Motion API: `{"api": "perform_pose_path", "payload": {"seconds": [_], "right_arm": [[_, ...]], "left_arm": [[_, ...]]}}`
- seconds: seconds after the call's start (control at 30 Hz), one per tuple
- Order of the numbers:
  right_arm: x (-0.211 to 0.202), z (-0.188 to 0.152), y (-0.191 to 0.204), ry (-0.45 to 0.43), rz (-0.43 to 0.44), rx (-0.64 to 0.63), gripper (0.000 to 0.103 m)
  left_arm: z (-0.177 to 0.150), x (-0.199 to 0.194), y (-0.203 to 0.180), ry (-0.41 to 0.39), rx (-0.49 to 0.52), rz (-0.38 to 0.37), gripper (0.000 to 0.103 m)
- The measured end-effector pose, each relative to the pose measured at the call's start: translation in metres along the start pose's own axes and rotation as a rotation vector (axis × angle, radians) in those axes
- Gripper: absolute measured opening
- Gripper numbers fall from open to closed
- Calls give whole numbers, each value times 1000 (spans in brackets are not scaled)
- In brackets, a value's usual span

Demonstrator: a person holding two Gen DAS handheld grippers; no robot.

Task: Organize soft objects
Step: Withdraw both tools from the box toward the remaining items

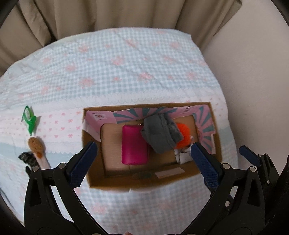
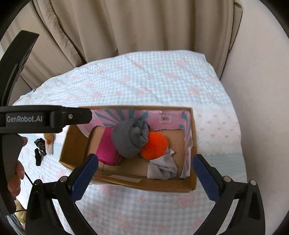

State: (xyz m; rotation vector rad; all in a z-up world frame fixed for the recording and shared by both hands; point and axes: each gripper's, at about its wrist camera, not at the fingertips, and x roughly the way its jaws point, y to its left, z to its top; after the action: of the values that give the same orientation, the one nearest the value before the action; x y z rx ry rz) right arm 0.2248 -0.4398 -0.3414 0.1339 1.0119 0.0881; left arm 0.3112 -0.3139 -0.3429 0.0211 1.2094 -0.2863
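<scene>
An open cardboard box (image 1: 204,176) (image 2: 72,144) lies on the checked bedspread. Inside lie a magenta pouch (image 1: 134,144) (image 2: 106,151), a rolled grey sock (image 1: 159,135) (image 2: 129,139), an orange pompom (image 1: 184,137) (image 2: 155,144) and a pale grey cloth (image 2: 162,168) (image 1: 182,156). My left gripper (image 1: 143,162) is open and empty, above the box's near side. My right gripper (image 2: 145,173) is open and empty, above the box's near wall. Left of the box lie a green clip (image 1: 29,119), a brown-tipped pink sock (image 1: 38,151) (image 2: 49,142) and a black-grey item (image 1: 28,159) (image 2: 40,150).
The bedspread (image 1: 126,72) (image 2: 153,81) is pale blue check with pink bows. Beige curtains (image 1: 108,16) (image 2: 126,27) hang behind the bed and a plain wall stands at the right. The left gripper's black body (image 2: 32,119) crosses the right wrist view's left side.
</scene>
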Motion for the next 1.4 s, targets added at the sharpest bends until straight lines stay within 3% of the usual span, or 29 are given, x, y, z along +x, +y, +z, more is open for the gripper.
{"api": "perform_pose_path", "payload": {"seconds": [0.3, 0.6, 0.73, 0.83, 1.1, 1.4], "right_arm": [[-67, 9, 18, -72, -12, 29, 103], [-133, 11, 50, -135, -15, 71, 103], [-156, 5, 70, -160, 10, 77, 103], [-173, -1, 89, -189, -17, 88, 103], [-199, -12, 159, -249, 1, 50, 103], [-189, -13, 250, -253, 43, 66, 103]], "left_arm": [[-17, -87, 9, -102, 10, 3, 103], [-60, -179, 43, -220, 2, 29, 103], [-87, -216, 75, -273, -33, 33, 103], [-109, -240, 101, -302, -49, 64, 103], [-158, -281, 179, -346, -96, 73, 103], [-185, -302, 276, -354, -91, 80, 103]]}}
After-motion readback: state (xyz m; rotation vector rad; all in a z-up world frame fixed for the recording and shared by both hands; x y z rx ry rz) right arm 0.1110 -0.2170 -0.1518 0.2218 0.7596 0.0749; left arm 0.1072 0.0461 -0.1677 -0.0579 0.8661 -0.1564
